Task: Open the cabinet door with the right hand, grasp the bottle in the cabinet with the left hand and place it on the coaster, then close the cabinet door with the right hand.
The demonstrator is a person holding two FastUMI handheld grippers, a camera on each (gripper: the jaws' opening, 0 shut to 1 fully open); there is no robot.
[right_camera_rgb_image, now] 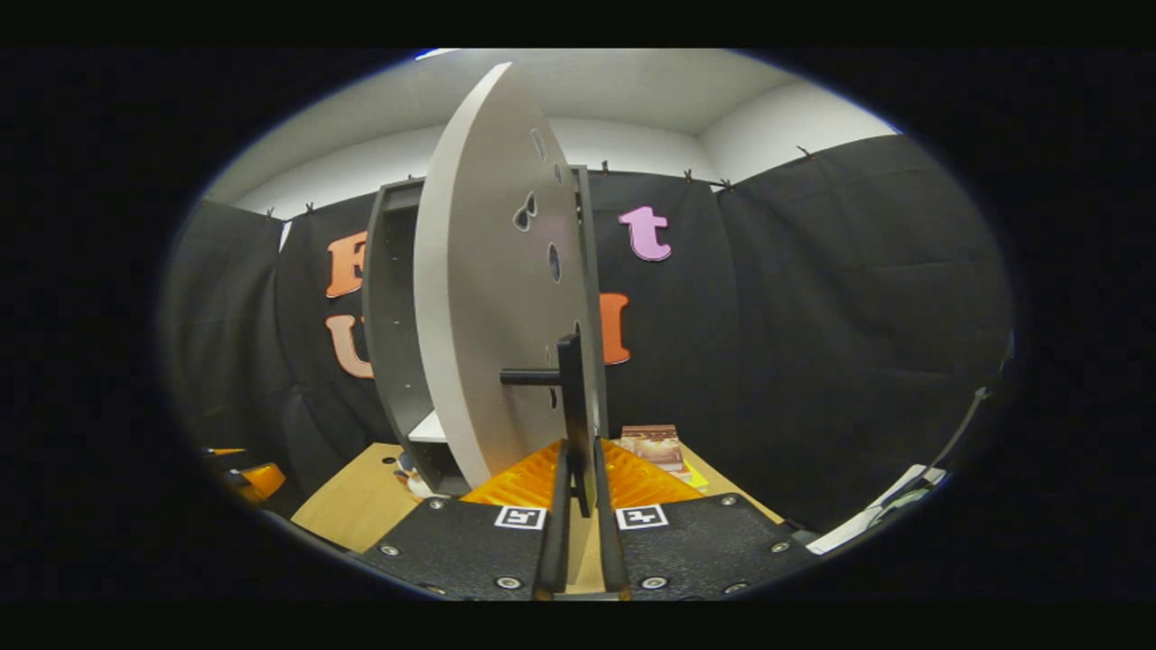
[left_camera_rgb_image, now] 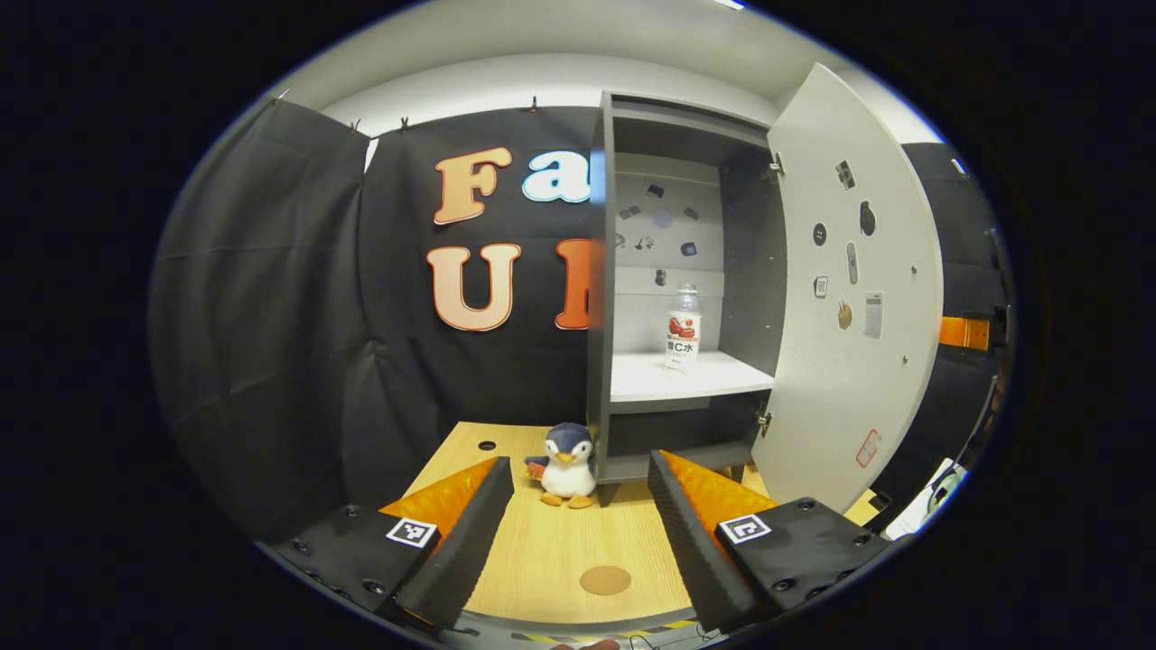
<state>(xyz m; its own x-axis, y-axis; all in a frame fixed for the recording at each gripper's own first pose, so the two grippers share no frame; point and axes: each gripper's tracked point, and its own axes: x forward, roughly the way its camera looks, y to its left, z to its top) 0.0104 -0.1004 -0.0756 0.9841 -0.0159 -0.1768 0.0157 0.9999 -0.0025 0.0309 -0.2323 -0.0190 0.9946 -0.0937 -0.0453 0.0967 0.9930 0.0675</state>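
Fingers (left_camera_rgb_image: 456, 533) apart, bottle (left_camera_rgb_image: 684, 327) beyond

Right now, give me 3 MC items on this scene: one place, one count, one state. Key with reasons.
1. Where does the bottle stand?
A. on the coaster
B. on the white shelf inside the cabinet
C. on the table beside the penguin

2. How many plush penguins are on the table?
A. one
B. two
C. three

3. What state are the right tongs in?
A. wide open, away from the door
B. shut on the bottle
C. shut on the door handle

Key:
1 B: the bottle stands upright on the white shelf of the cabinet, behind the open door; the coaster lies bare.
2 A: a single plush penguin sits by the cabinet's foot.
3 C: the right tongs clamp the black door handle.
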